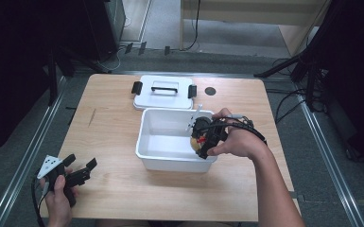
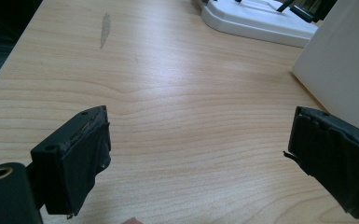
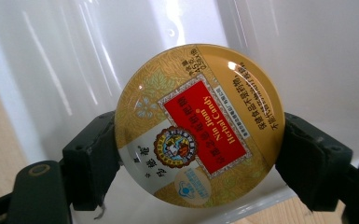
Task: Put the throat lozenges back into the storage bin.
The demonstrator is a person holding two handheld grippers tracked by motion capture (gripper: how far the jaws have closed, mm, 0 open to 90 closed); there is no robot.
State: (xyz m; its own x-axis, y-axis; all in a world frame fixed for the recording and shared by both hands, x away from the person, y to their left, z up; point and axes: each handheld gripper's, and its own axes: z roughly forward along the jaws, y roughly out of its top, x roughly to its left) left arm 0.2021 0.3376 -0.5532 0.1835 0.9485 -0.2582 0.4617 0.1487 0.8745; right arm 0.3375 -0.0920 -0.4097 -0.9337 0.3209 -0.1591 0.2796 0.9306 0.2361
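Candy tin [image 3: 199, 126] is clamped by right gripper [image 1: 202, 140] fingers over white bin [image 1: 144, 137] for depositing; left gripper [image 1: 78, 172] fingers are spread, idle on bench [image 1: 113, 123]

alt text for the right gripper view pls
A round gold candy tin with a red label is clamped edge to edge by the right gripper, its two black jaws pressing on opposite sides. Behind it is the glossy inside of a white plastic bin.

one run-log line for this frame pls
right gripper: jaws shut on round candy tin, over white bin | left gripper: jaws open, nothing held, over table | lid: off, behind bin
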